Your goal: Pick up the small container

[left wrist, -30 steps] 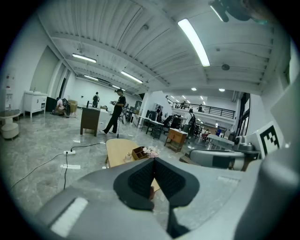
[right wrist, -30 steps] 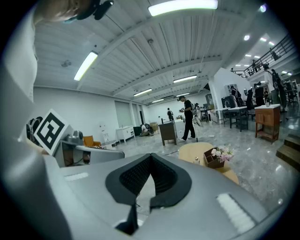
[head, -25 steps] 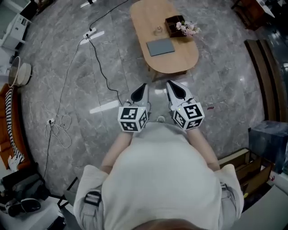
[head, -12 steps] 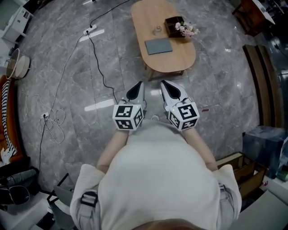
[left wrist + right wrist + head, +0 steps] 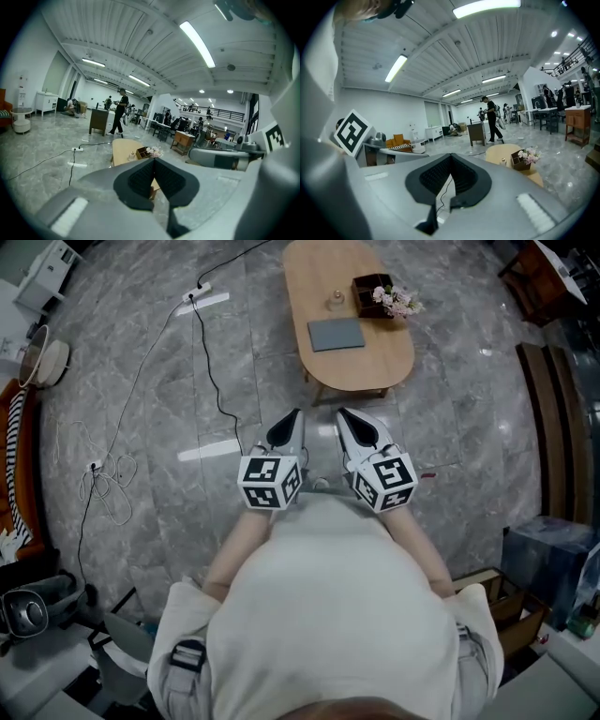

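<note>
Left gripper is held at the person's waist, jaws pressed together with nothing between them. Its own view shows the black pads meeting at the tips. Right gripper sits just beside it, likewise closed and empty; its pads touch at the front, and only floor shows through the gap behind. Both point forward and slightly down toward an oval light-wood low table, well apart from them across grey marble floor.

Small clear glass container stands upright on the table's far half, just beside a dark wooden box holding pink flowers. Flat grey rectangular pad lies nearer, apart from the container. Black cable trails over the floor to the left.

Step, as I read it: approach, before any reach; nothing is grasped. Next move calls for closing the distance to the table, spreading one gripper's jaws, and coming in on the container from the side away from the box. Glass looks slick and light, so a centred, gentle pinch seems wise.
</note>
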